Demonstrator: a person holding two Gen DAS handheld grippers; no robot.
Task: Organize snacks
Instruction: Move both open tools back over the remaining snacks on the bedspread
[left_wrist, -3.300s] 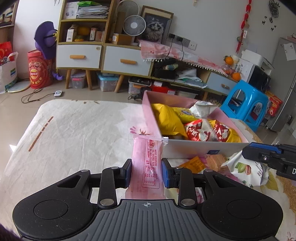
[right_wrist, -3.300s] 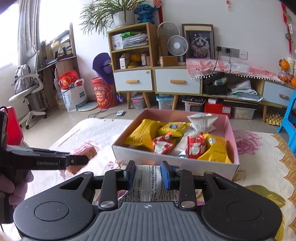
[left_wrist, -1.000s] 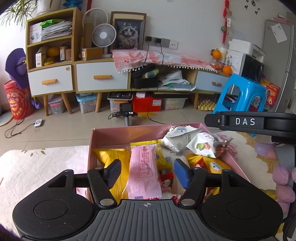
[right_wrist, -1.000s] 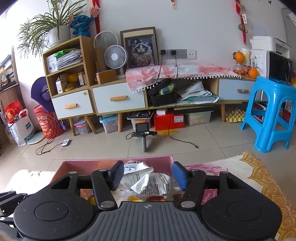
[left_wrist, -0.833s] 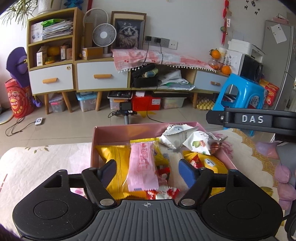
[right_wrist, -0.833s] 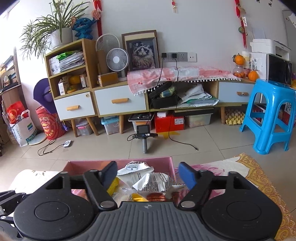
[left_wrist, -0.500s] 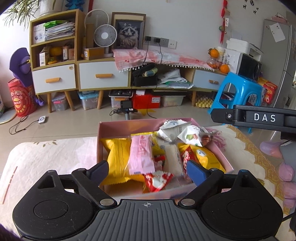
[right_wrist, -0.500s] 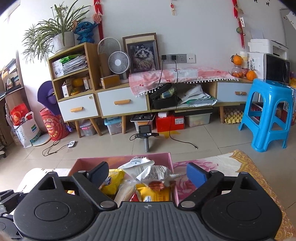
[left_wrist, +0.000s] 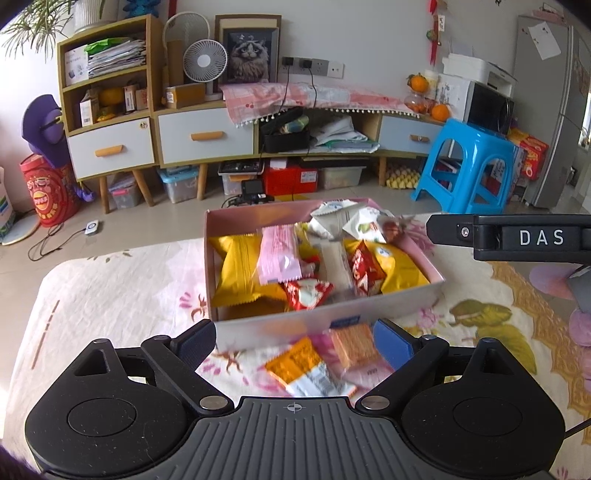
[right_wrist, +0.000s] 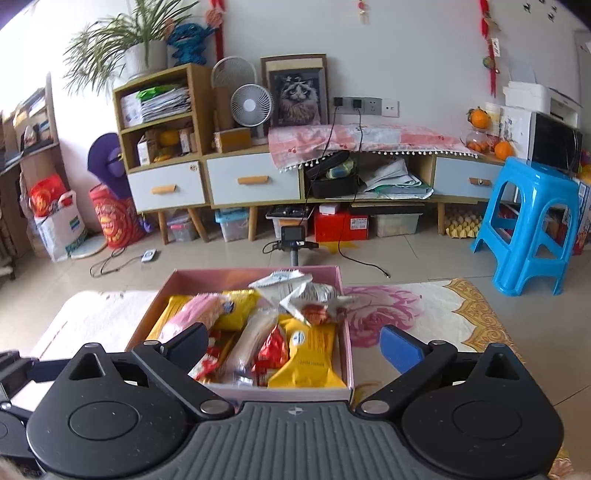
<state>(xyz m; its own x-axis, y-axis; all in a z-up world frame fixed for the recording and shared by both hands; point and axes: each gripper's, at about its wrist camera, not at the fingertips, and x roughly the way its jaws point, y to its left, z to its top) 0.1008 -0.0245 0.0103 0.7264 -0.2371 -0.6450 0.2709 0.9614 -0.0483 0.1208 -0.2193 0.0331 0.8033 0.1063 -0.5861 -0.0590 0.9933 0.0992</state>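
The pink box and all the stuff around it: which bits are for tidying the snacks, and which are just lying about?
For the job:
- pink cardboard box of snacks
- pink wrapped bar inside it
- orange foil packets loose on the cloth
- left gripper, right gripper, both open

Just lying about:
- blue plastic stool
- white desk fan

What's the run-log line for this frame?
left gripper: open, empty | right gripper: open, empty | pink packet: in pink box | orange packets: on table
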